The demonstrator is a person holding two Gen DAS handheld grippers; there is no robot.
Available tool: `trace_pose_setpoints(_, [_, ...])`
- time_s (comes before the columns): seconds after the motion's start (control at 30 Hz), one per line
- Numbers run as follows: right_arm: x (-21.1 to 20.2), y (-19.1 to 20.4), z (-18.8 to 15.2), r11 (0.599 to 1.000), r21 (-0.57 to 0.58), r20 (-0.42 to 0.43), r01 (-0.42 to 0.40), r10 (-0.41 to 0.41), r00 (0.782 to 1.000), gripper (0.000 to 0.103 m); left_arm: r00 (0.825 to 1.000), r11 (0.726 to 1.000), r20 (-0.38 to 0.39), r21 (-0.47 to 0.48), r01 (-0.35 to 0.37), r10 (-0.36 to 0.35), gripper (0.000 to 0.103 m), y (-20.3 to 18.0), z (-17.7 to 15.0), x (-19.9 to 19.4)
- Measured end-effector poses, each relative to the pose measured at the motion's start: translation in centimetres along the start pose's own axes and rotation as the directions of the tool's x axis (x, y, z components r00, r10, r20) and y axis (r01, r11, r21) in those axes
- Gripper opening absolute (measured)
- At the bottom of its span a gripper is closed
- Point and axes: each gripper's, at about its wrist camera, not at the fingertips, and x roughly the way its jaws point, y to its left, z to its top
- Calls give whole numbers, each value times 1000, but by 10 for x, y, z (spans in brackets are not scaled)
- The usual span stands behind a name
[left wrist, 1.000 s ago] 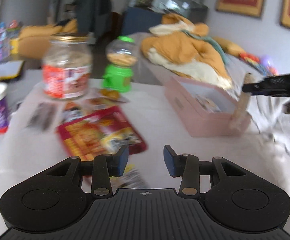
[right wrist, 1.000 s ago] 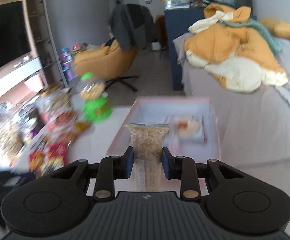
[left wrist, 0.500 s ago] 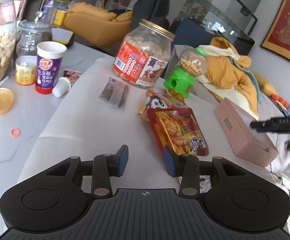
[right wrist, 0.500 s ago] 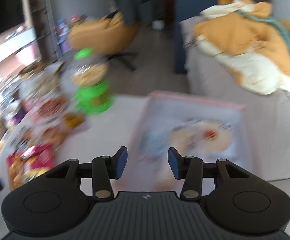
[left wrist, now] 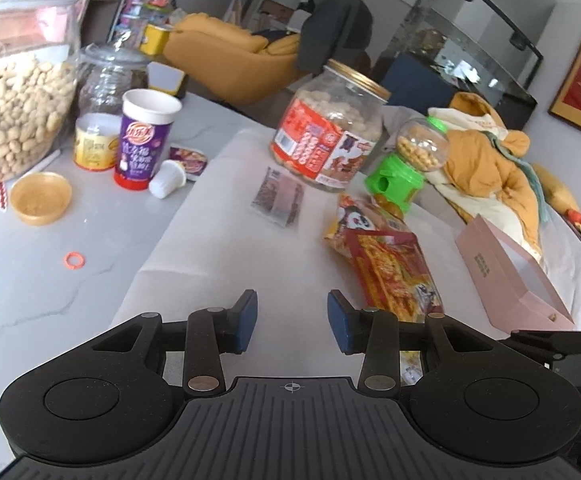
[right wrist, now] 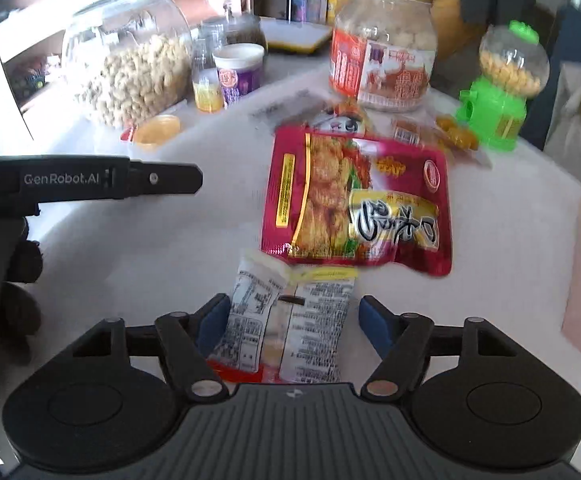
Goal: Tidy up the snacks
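A red snack pouch (right wrist: 356, 204) lies on the white cloth; it also shows in the left wrist view (left wrist: 394, 272). A white printed packet (right wrist: 290, 316) lies between the jaws of my open right gripper (right wrist: 294, 324), not pinched. My left gripper (left wrist: 292, 322) is open and empty above bare cloth, and its side (right wrist: 90, 180) shows in the right wrist view. The pink box (left wrist: 510, 272) stands at the right. A dark clear packet (left wrist: 278, 196) and a panda bag (left wrist: 354, 220) lie further back.
A red-labelled jar (left wrist: 330, 132), green candy dispenser (left wrist: 406, 164), big peanut jar (left wrist: 14, 80), purple cup (left wrist: 144, 140), yellow lid (left wrist: 40, 198) and small jars stand along the back and left. An orange ring (left wrist: 74, 260) lies on the marble top.
My right gripper let go of the clear grain bag at the pink box, opened wider, and swung left over the white packet. My left gripper turned left toward the jars.
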Motion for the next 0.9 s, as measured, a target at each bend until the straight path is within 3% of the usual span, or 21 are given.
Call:
trace_pose_setpoints(0.1, [-8,-16,-8,999,34,-5,1,-1,1000,57,1000,999,2,29,19,-19,44,-8,4,2])
trace_pose_setpoints(0.27, [-27,-59,-37,989,93,17,116,-119,993,57,997,991,34,115,63,-67,44,-27,24,16])
trace_pose_setpoints(0.37, [-35,-82,-55,979,141,23,149,-153,988,61,998,990,61,141,-12,3,44,-26,52,42])
trace_pose_setpoints(0.53, [-45,-110,-81,962,245,72,116,-137,988,68,984,957,-43,240,-160,175,44,-26,83,106])
trace_pose_setpoints(0.57, [-45,-109,-84,963,241,83,122,-146,986,69,979,952,-82,260,-162,189,45,-27,84,118])
trace_pose_setpoints(0.67, [-46,-103,-92,962,231,125,143,-175,977,72,981,947,-93,289,-138,172,49,-30,83,132])
trace_pose_setpoints(0.8, [-47,-103,-95,961,245,154,131,-172,973,75,970,903,-70,385,-191,235,52,-50,79,145])
trace_pose_setpoints(0.9, [-47,-103,-95,966,232,153,113,-151,977,81,969,906,-73,378,-191,235,52,-48,83,150])
